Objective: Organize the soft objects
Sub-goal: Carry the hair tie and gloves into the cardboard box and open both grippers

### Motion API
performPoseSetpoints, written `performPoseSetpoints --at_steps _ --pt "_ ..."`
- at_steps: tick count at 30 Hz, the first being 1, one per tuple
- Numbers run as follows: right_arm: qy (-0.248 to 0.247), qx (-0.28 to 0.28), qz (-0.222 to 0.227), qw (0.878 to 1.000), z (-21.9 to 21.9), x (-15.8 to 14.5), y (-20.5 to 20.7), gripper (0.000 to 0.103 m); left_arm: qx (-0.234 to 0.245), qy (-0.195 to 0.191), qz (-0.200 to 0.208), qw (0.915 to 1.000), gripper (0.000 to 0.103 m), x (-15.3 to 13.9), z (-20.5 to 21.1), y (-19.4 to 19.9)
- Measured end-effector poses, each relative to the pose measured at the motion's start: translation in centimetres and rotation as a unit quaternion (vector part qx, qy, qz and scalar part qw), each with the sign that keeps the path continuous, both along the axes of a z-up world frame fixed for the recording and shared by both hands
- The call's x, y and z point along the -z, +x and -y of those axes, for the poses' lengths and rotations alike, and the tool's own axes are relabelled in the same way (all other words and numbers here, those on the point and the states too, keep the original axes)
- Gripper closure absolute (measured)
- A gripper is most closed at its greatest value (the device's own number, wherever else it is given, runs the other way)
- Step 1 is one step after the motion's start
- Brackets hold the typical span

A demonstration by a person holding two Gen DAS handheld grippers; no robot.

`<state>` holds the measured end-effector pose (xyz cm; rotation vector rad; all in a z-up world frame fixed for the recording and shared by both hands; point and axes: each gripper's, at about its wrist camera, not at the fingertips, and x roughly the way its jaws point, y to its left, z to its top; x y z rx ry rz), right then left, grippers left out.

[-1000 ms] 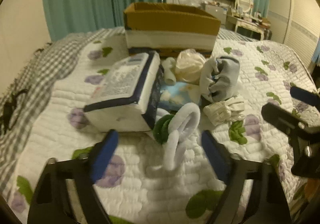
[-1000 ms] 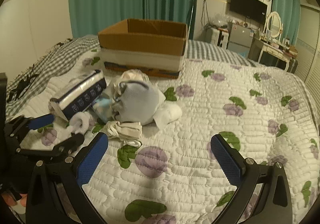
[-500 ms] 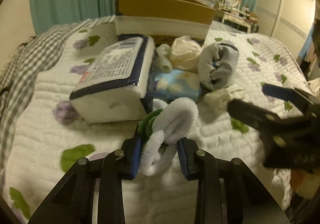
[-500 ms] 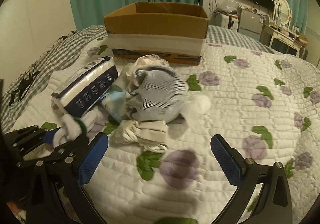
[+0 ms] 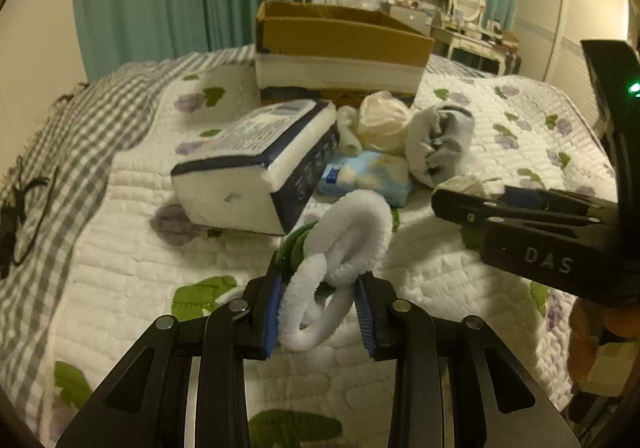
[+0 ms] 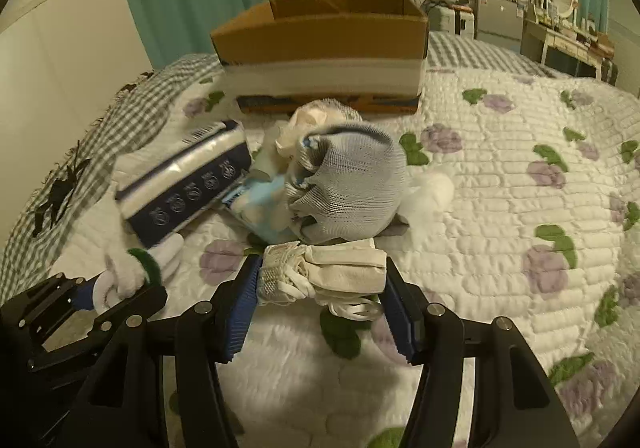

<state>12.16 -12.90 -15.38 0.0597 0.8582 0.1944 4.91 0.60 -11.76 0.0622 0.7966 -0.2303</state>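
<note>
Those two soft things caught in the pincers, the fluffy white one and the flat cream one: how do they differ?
The fluffy white loop in the left gripper is fuzzy, curled and bears a green band; the cream cloth bundle between the right gripper pads is smooth, folded flat, with a knitted end. The loop stands up from the pads; the bundle lies on the quilt. Both are pale and soft.

Left gripper [image 5: 320, 308] clamped on fuzzy white loop [image 5: 340, 260] at six o'clock. Tissue pack [image 5: 256, 176] beyond, cardboard box [image 5: 340, 48] at twelve.

Black frames, blue ribbed pads [image 5: 271, 312]
</note>
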Motion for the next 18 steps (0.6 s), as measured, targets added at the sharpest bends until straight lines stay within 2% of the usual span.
performPoseSetpoints --at_steps 10,13,18 --pt "0.003 -0.009 0.066 0.998 0.2 -5.5 -3.6 0.045 0.013 -0.001 0.051 0.9986 0.072 -5.3 0.7 -2.5" --pt "0.03 -0.014 0.086 0.996 0.8 -8.2 -4.0 0.045 0.016 0.005 0.067 0.9976 0.072 -7.2 0.8 -2.5" --pt "0.028 -0.031 0.138 0.99 1.4 -13.4 -3.6 0.045 0.017 0.015 0.104 0.9944 0.072 -10.3 1.1 -1.1"
